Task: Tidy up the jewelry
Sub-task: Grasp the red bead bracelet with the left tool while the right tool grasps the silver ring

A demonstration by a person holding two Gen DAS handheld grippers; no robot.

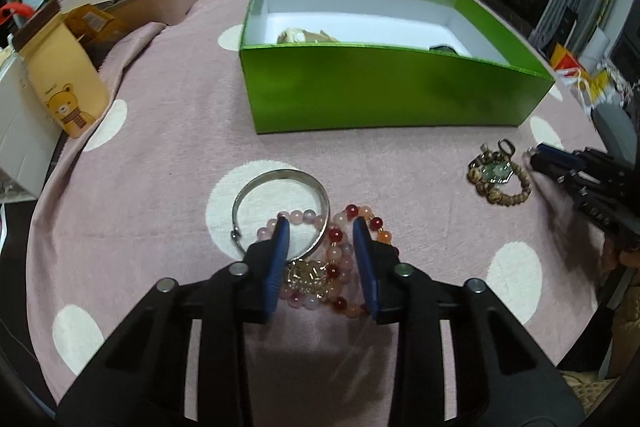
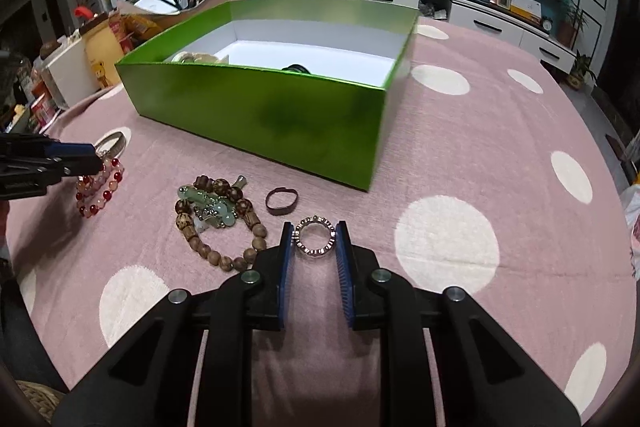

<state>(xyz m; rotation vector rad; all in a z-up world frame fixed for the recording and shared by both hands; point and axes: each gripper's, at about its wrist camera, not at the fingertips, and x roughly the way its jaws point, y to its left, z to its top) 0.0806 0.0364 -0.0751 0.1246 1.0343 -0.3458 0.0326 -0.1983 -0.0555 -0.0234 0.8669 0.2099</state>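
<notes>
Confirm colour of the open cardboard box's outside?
Shiny green outside, white inside: open cardboard box. Clearest in the right wrist view.

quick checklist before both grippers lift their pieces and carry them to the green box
1. Right gripper pads against the small silver ring: ok.
2. Left gripper around the pink and red bead bracelets: firm grip cannot tell.
3. Silver bangle overlaps those beads and may drag along: not ok.
4. Green box open on top: ok.
5. Room inside the box beside pieces already there: ok.
6. Wooden bead bracelet clear of right gripper: ok.
</notes>
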